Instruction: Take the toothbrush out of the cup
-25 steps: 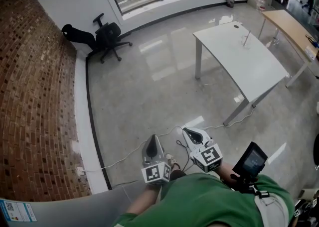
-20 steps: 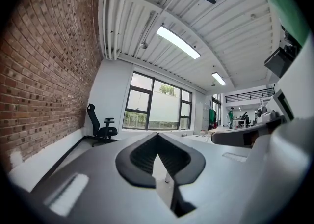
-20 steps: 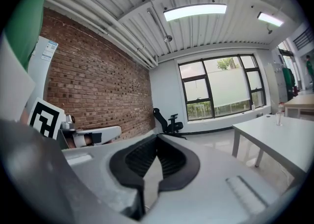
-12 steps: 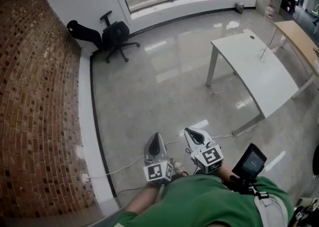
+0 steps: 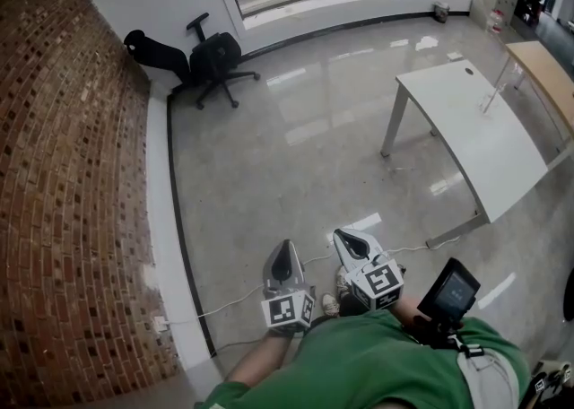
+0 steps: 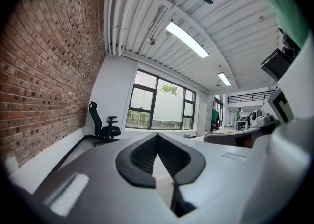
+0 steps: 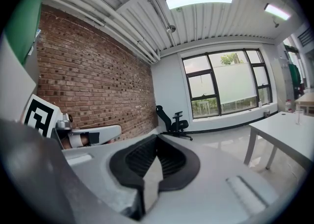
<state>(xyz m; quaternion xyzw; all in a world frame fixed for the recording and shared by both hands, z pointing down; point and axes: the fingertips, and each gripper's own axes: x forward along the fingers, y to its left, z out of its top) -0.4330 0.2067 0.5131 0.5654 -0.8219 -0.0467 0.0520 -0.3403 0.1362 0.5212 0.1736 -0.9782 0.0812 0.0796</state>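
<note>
No toothbrush or cup can be made out for certain; a small clear thing (image 7: pixel 297 115) stands on the far white table (image 5: pixel 475 134), too small to identify. My left gripper (image 5: pixel 285 249) is held level in front of the person's green-sleeved body, over the floor. It is shut and holds nothing. My right gripper (image 5: pixel 347 237) is just to its right, tilted slightly down, also shut and empty. In the left gripper view the left gripper (image 6: pixel 158 137) has its tips touching. In the right gripper view the right gripper (image 7: pixel 157 140) looks the same.
A brick wall (image 5: pixel 63 174) runs along the left. A black office chair (image 5: pixel 215 57) stands by the windows. A wooden table (image 5: pixel 549 75) is behind the white one. A white cable (image 5: pixel 233 295) lies on the glossy floor. A dark screen device (image 5: pixel 454 291) sits at the person's right.
The head view has travelled across the room: the white table slid right, the chair came nearer the centre, and the grey surface at bottom left left the view. Both grippers stayed shut.
</note>
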